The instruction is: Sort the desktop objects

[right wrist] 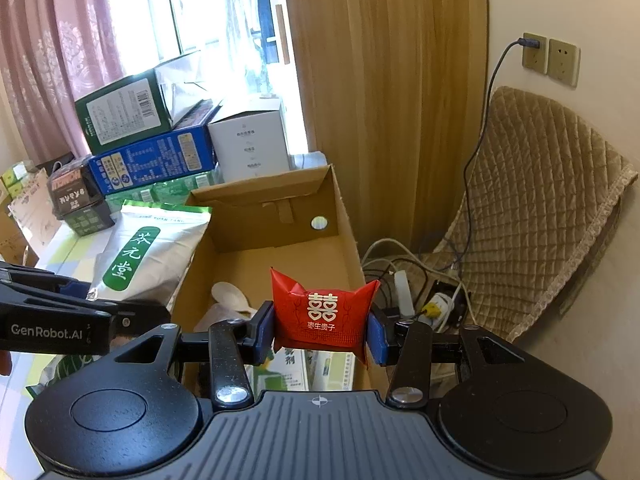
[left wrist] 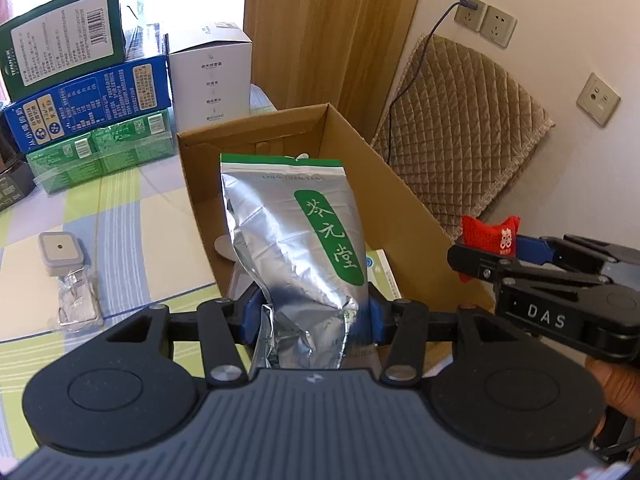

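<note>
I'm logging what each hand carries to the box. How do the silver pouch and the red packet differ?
The silver pouch is tall, crinkled foil with a green label; the red packet is small, squat and bears white characters. The pouch stands well above the left tongs, while the packet barely tops the right tongs. Both are pinched between blue pads near the open cardboard box.

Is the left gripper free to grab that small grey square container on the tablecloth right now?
Probably not: the left gripper is shut on the silver tea pouch. The grey square container sits uncovered, so the pouch must be released first.
</note>
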Action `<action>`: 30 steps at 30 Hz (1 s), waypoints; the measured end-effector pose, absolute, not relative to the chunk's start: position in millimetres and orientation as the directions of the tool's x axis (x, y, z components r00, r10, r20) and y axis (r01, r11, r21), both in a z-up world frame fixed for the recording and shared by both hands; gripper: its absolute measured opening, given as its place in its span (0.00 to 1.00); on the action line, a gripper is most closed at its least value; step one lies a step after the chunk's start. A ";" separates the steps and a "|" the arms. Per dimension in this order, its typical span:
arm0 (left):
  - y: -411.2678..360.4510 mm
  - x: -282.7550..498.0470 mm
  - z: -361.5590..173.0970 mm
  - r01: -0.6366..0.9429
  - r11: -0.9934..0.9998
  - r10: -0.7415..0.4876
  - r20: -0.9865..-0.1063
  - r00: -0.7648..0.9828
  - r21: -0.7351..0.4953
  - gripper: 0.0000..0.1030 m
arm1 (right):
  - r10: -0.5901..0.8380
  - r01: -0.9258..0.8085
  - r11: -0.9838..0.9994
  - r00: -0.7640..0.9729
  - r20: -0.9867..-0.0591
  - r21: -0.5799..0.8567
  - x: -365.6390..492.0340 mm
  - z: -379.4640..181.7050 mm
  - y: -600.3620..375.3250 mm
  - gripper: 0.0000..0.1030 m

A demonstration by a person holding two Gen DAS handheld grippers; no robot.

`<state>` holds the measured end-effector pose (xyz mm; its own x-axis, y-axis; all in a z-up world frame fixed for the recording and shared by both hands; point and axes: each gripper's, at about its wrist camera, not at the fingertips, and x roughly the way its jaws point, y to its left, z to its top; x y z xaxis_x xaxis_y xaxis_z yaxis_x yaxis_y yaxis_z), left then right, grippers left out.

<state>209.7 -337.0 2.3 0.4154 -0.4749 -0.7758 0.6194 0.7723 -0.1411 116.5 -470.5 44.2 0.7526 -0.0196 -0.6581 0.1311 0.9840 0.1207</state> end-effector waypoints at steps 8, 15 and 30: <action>-349.3 230.5 -9.0 0.603 0.782 -0.478 -0.774 0.416 -0.159 0.49 | -0.033 0.143 0.983 0.744 -0.667 0.111 131.9 36.9 -475.5 0.43; -336.3 233.1 -11.5 0.582 0.799 -0.467 -0.764 0.445 -0.149 0.51 | -0.023 0.133 0.985 0.739 -0.673 0.112 137.2 30.6 -472.7 0.43; -297.9 232.4 -8.8 0.546 0.825 -0.449 -0.756 0.475 -0.147 0.51 | 0.056 0.105 0.973 0.750 -0.659 0.203 153.7 29.6 -462.6 0.74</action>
